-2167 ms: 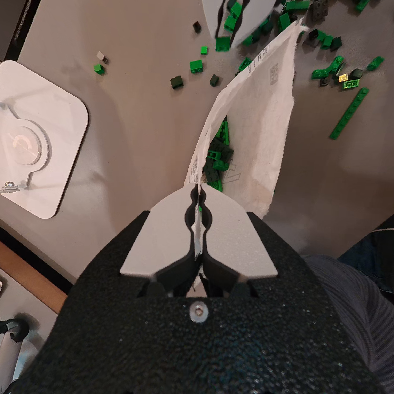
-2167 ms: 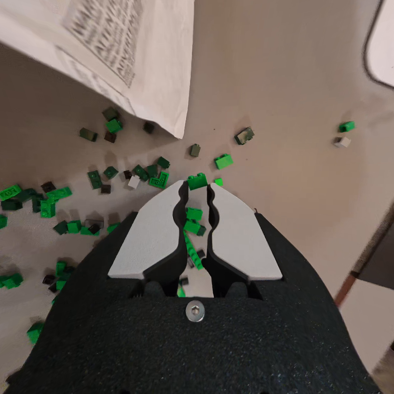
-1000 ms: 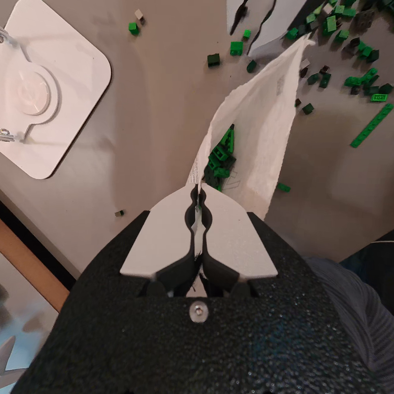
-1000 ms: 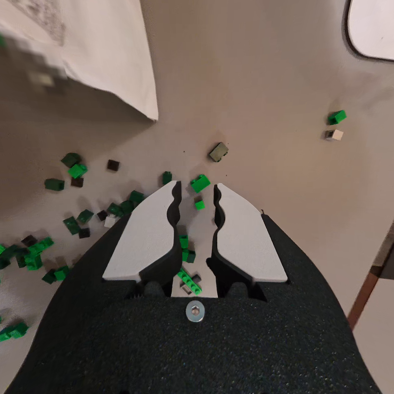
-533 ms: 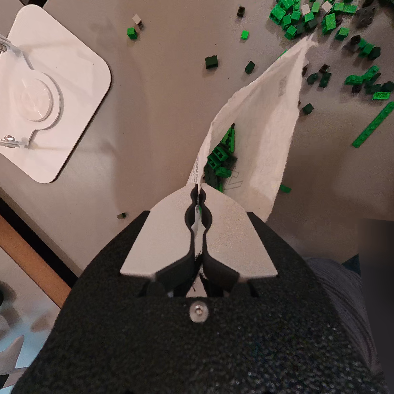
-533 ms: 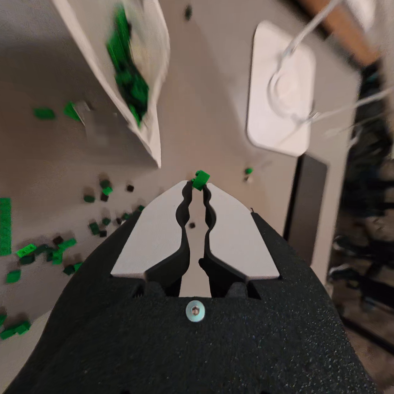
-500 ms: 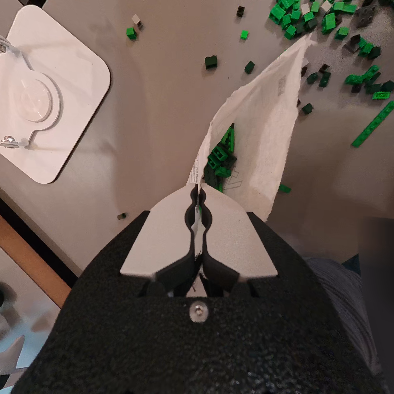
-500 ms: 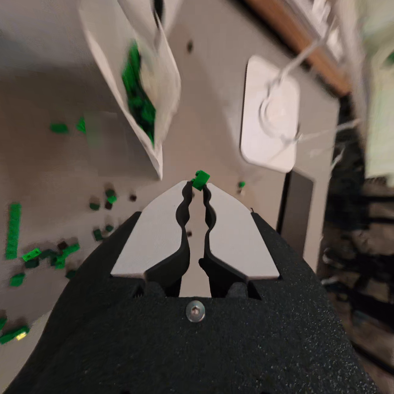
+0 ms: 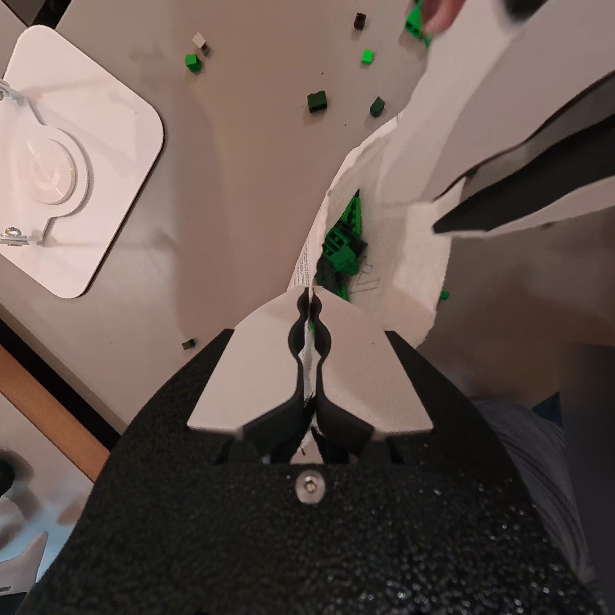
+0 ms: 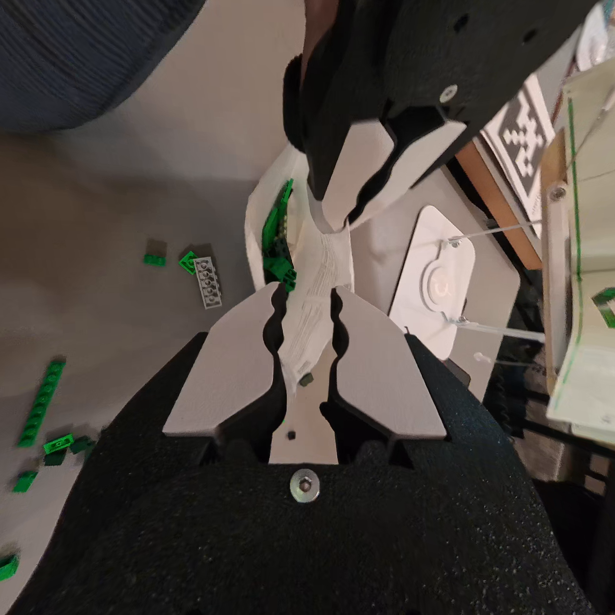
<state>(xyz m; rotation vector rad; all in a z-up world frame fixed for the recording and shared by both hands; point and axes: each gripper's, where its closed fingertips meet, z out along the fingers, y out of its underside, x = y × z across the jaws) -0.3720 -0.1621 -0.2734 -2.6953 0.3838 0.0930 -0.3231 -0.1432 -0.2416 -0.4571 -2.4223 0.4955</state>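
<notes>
My left gripper (image 9: 309,294) is shut on the torn top edge of a white paper bag (image 9: 416,259) and holds it up off the grey table. Green bricks (image 9: 342,246) lie inside the bag. My right gripper (image 10: 307,288) is open and empty, right at the bag's mouth (image 10: 319,266), with the bricks in the bag (image 10: 276,239) just ahead of its left finger. In the left wrist view the right gripper (image 9: 446,219) is blurred and reaches in over the bag from the upper right. The left gripper (image 10: 336,223) shows above in the right wrist view, pinching the paper.
Loose green and dark bricks (image 9: 316,101) are scattered over the table. A grey brick (image 10: 208,283) and a long green plate (image 10: 41,402) lie left of the bag. A white base plate (image 9: 66,159) stands at the left. A sleeve (image 10: 66,50) is near. About 6 cm separates my left fingertips from my right. Both grippers' tips are roughly 12 cm from the grey brick (image 10: 208,283).
My right gripper closed on a green brick on the table and carried it up to the bag. It is now open and the brick no longer shows between its tips. The left gripper kept its hold.
</notes>
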